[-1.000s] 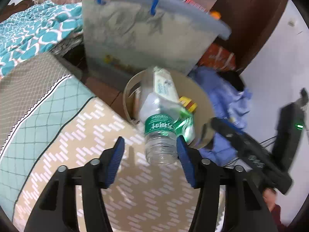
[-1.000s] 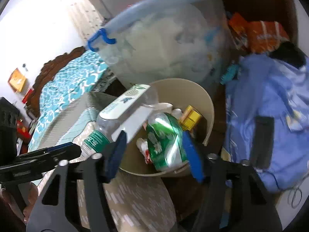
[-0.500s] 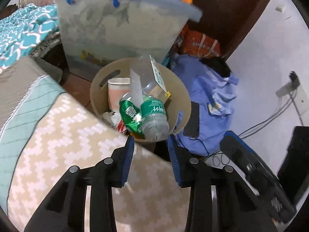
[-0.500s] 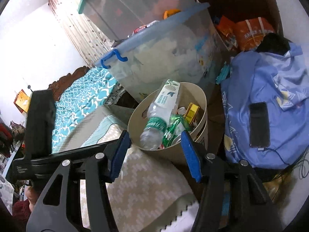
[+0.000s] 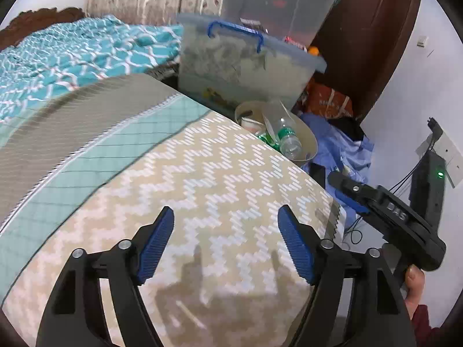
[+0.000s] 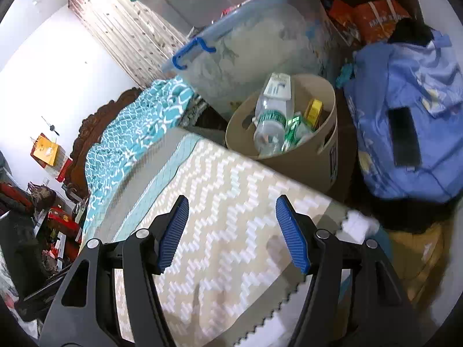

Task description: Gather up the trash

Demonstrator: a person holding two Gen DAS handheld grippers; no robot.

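A beige waste bin [image 6: 318, 162] stands on the floor past the far edge of the zigzag-patterned cloth [image 6: 231, 231]; it also shows in the left wrist view [image 5: 308, 141]. A clear plastic bottle with a green label [image 6: 269, 127] lies in it, next to a green wrapper [image 6: 293, 133] and a yellow packet [image 6: 314, 110]. The bottle shows in the left wrist view [image 5: 286, 140] too. My left gripper [image 5: 225, 240] is open and empty above the cloth. My right gripper [image 6: 231, 231] is open and empty above the cloth, well short of the bin.
A clear storage box with a blue handle [image 6: 246, 46] stands behind the bin. A blue garment with a black phone [image 6: 403, 136] on it lies to the right. A teal bedspread [image 5: 72, 55] lies at the left. The other gripper's body [image 5: 390, 217] shows at the right.
The left gripper let go of the bottle, which now lies in the bin. Both grippers pulled back from the bin over the cloth, and their jaws stand wider.
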